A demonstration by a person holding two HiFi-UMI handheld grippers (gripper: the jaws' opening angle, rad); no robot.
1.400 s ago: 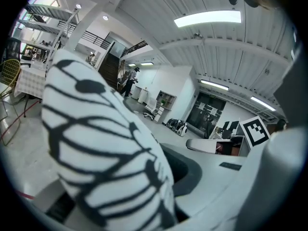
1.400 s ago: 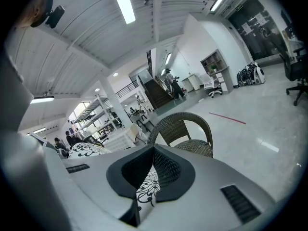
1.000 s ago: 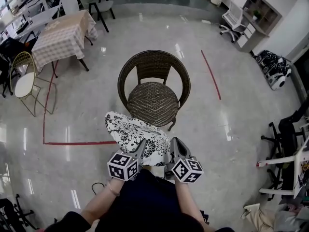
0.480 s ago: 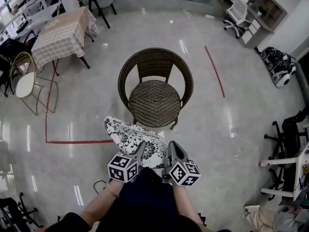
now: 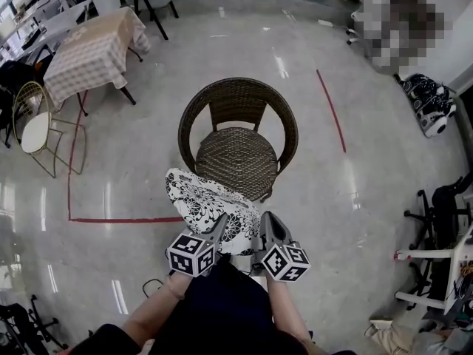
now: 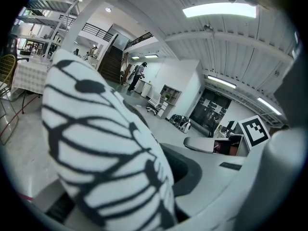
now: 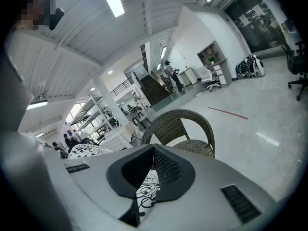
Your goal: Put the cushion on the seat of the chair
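Observation:
A black-and-white flower-patterned cushion [image 5: 207, 204] hangs in the air just in front of the brown wicker chair [image 5: 236, 135], its far edge near the seat's front rim. My left gripper [image 5: 220, 224] is shut on the cushion's near edge, and the fabric [image 6: 96, 143] fills most of the left gripper view. My right gripper [image 5: 260, 226] is shut on the near right edge; a strip of patterned cloth [image 7: 147, 191] shows between its jaws, with the chair [image 7: 180, 129] straight ahead. The woven seat [image 5: 233, 157] is bare.
A table with a checked cloth [image 5: 92, 50] stands at the back left, a gold wire chair [image 5: 33, 124] beside it. Red tape lines [image 5: 332, 109] mark the glossy floor. Office chairs and a white rack [image 5: 443, 250] crowd the right side.
Both grippers and the cushion have moved a little forward toward the chair; the cushion's far edge now reaches closer to the seat's front rim.

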